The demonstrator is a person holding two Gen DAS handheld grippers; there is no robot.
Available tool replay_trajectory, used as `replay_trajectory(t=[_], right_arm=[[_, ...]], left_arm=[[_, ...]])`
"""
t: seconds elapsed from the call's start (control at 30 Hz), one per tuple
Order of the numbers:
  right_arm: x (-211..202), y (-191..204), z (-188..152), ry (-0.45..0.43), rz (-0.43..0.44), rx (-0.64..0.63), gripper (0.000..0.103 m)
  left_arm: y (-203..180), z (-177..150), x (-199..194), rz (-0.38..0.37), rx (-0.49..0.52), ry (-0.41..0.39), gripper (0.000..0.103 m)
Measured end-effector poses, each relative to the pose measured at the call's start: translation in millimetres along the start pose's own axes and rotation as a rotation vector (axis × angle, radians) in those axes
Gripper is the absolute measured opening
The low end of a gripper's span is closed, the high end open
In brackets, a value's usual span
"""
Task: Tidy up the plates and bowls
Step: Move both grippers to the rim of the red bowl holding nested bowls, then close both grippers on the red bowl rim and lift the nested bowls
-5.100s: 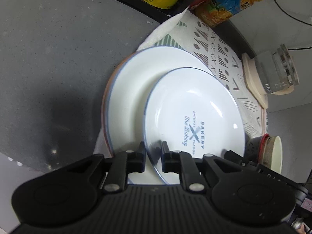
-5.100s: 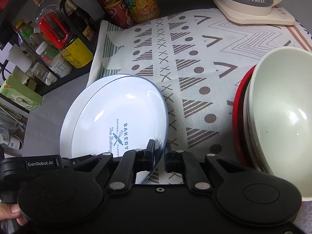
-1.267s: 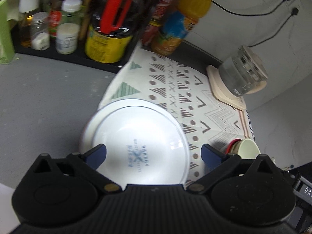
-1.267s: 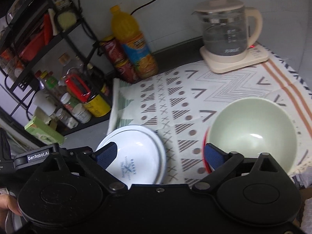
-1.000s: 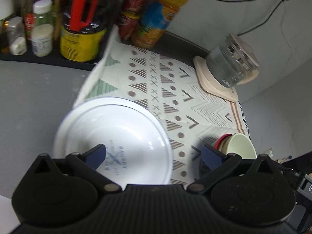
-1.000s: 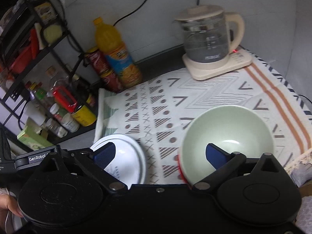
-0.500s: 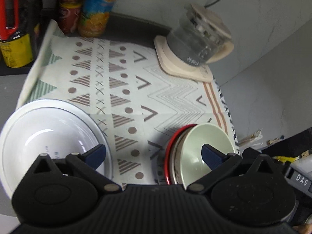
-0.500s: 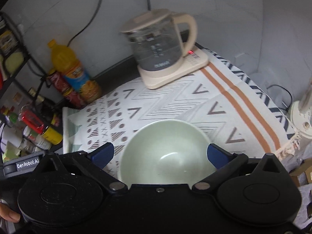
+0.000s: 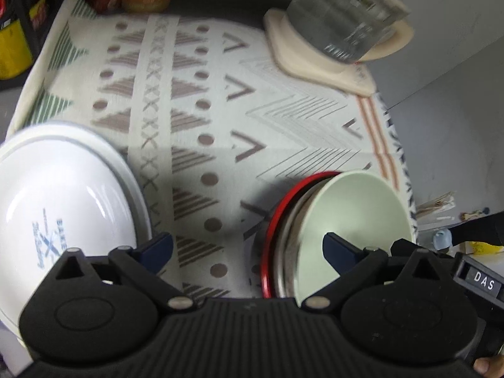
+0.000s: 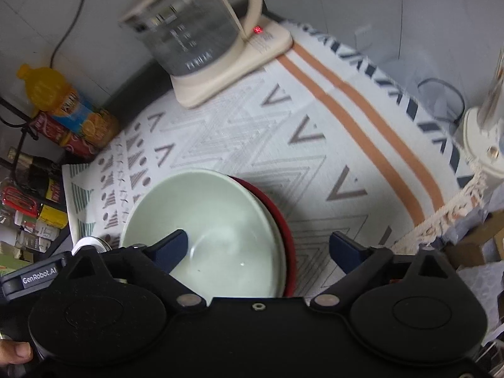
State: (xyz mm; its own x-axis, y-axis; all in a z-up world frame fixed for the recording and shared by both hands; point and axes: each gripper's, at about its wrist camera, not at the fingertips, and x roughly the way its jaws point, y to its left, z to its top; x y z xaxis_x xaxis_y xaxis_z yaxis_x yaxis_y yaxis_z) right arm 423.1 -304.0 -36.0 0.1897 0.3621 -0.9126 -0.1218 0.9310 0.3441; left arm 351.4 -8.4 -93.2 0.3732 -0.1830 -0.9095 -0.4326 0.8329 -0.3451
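Observation:
A pale green bowl (image 9: 356, 214) sits nested in a steel bowl and a red bowl (image 9: 274, 220) on the patterned cloth (image 9: 201, 100). My left gripper (image 9: 247, 249) is open, one finger over the cloth and the other over the green bowl's inside, so the stack's left rim lies between them. In the right wrist view, my right gripper (image 10: 258, 247) straddles the right rim of the green bowl (image 10: 214, 220) and red bowl (image 10: 285, 223). Its jaws are closing, and its pads do not press on the rim. The white plates (image 9: 63, 195) lie stacked at the left.
A glass kettle (image 10: 195, 31) on its cream base stands at the back of the cloth. An orange drink bottle (image 10: 69, 107), cans and a rack of jars (image 10: 28, 208) line the back left. A white appliance (image 10: 482, 138) sits beyond the cloth's fringed right edge.
Both grippers let go of the small plate, which now lies on the plate stack. They moved right and down to the bowl stack. The right jaws have narrowed a little.

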Motion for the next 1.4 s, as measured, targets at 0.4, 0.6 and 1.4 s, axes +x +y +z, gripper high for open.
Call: replay_trajectory(t=[0.4,0.6,1.4], right_arm=[[41.5,-16.6,0.5,0.162,0.016,0.001,0.049],[52.2,-17.6,-5.3,0.201,0.045,-0.004,0.038],[33.3,6.4,4.2,0.079,0.097,-0.077,0.031]], left_arm=[[1.0,-10.4,23.0,-0.043,-0.050,0.049,0.083],[5.7,-15.9,38.7,-0.044,-0.086,0.098,0.056],[18.0,-18.2,14.1,-0.149,-0.118,0.023,0.031]])
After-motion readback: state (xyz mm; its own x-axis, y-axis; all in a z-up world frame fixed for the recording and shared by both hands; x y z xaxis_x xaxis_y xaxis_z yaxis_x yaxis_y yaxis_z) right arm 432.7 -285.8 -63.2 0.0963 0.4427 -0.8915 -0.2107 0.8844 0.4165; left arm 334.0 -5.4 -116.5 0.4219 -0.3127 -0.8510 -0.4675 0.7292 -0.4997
